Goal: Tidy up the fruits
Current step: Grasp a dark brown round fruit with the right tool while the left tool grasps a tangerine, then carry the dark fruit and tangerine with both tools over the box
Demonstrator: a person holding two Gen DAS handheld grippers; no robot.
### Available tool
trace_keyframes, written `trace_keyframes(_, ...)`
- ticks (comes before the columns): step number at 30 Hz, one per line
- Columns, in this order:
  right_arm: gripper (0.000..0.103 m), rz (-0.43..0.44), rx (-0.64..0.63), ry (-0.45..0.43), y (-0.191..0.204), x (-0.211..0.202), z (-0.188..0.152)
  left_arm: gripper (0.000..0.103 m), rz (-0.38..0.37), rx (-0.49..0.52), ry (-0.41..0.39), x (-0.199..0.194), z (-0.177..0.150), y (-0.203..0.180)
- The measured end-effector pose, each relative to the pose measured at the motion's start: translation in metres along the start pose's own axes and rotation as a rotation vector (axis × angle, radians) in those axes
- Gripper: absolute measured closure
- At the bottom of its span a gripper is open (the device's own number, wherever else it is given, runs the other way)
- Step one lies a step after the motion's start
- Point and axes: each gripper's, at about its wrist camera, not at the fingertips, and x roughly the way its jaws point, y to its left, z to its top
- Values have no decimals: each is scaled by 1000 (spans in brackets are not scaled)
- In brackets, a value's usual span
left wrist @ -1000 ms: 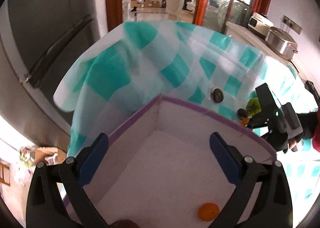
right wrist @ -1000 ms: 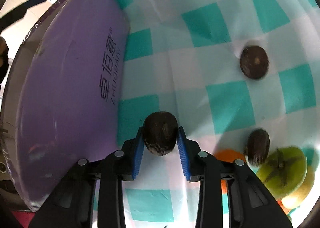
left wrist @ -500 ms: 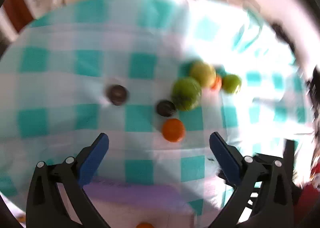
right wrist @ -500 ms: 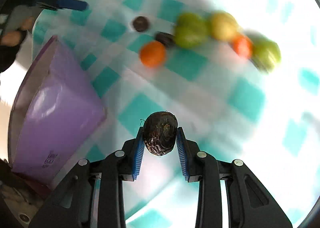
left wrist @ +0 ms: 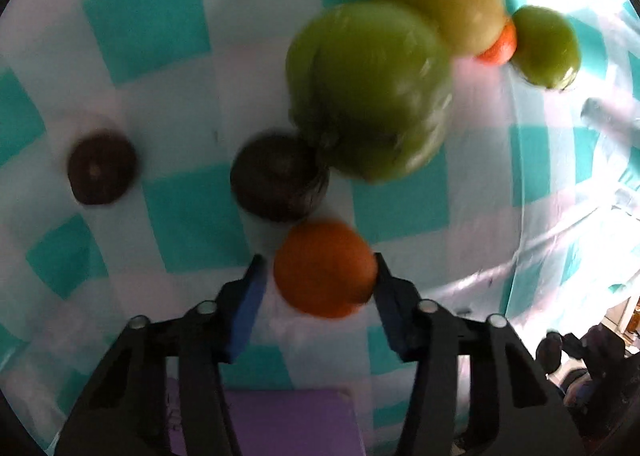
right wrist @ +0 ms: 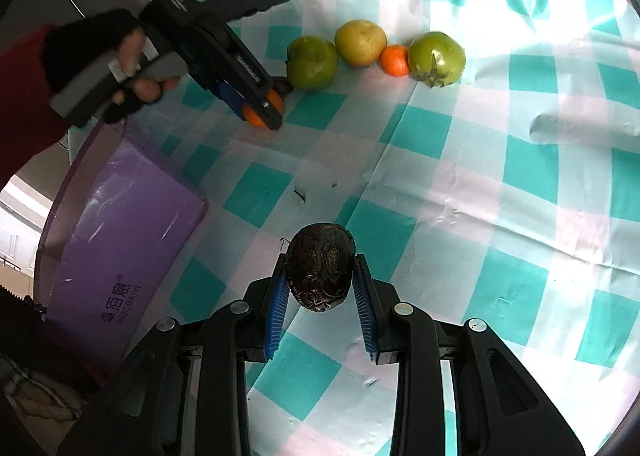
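Fingers [left wrist: 248, 296] of the left gripper [left wrist: 318, 288] have just been closing on a small orange [left wrist: 324, 268], which sits between them on the surface [left wrist: 192, 208]; the right gripper [right wrist: 320, 296] is clamped on a dark wrinkled fruit [right wrist: 321, 272], held above the checked cloth

Taking the purple box [right wrist: 120, 232] as landmark: the orange lies just beyond its far edge, and past it stay two dark fruits [left wrist: 280, 176] [left wrist: 102, 168], two green ones [right wrist: 312, 62] [right wrist: 436, 56], a yellow one [right wrist: 360, 42] and a second orange [right wrist: 394, 60], so most sorting seems left
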Motion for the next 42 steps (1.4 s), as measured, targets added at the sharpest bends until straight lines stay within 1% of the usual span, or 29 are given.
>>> trace_keyframes(1, 71, 0, 0, -6, 1, -2, -1, 58, 1, -1, -4, 0, 0, 0)
trace_keyframes(3, 71, -3, -5, -11, 0, -4, -2, 58, 33, -13, -30, -4, -3, 1)
trace_keyframes(4, 71, -5, -8, -16, 0, -8, -3, 59, 35, -8, -67, -10, -6, -1)
trace_keyframes(7, 71, -6, -18, -39, -1, -18, -5, 59, 21, -26, -139, -28, -18, -4)
trace_keyframes(10, 71, -21, -32, -54, -3, -28, -5, 59, -27, -72, -238, -57, -41, -15)
trace_keyframes(11, 71, -33, -24, -45, -3, -30, -5, 59, -38, -79, -284, -68, -55, -25)
trace_keyframes(15, 71, -58, -76, -60, -4, -47, -4, 59, -17, -107, -447, -100, -107, -65)
trace_keyframes(16, 71, -69, -93, -70, -4, -54, -3, 59, -5, -117, -500, -108, -126, -79)
trace_keyframes(17, 71, -72, -100, -79, -5, -61, -3, 59, 11, -117, -537, -113, -134, -90)
trace_keyframes(18, 71, -67, -103, -86, -6, -67, -3, 59, 35, -116, -580, -118, -149, -103)
trace_keyframes(19, 71, -63, -108, -97, -7, -75, -3, 59, 49, -118, -611, -125, -158, -111)
trace_keyframes(22, 71, -63, -164, -119, -5, -95, -2, 59, 86, -147, -725, -146, -203, -141)
trace_keyframes(23, 71, -65, -186, -126, -3, -101, -1, 59, 97, -155, -753, -153, -207, -148)
trace_keyframes(25, 71, -60, -235, -146, 5, -116, 0, 59, 119, -172, -810, -168, -230, -155)
trace_keyframes(28, 71, -38, -294, -183, 18, -138, -3, 59, 168, -199, -890, -183, -266, -175)
trace_keyframes(31, 71, -1, -336, -211, 31, -155, -10, 59, 206, -236, -927, -191, -297, -183)
trace_keyframes(35, 71, 33, -381, -227, 45, -166, -20, 59, 235, -296, -957, -196, -336, -184)
trace_keyframes(37, 71, 52, -398, -227, 50, -170, -23, 59, 245, -324, -967, -198, -351, -183)
trace_keyframes(42, 71, 74, -422, -225, 60, -176, -25, 59, 275, -397, -1018, -203, -393, -170)
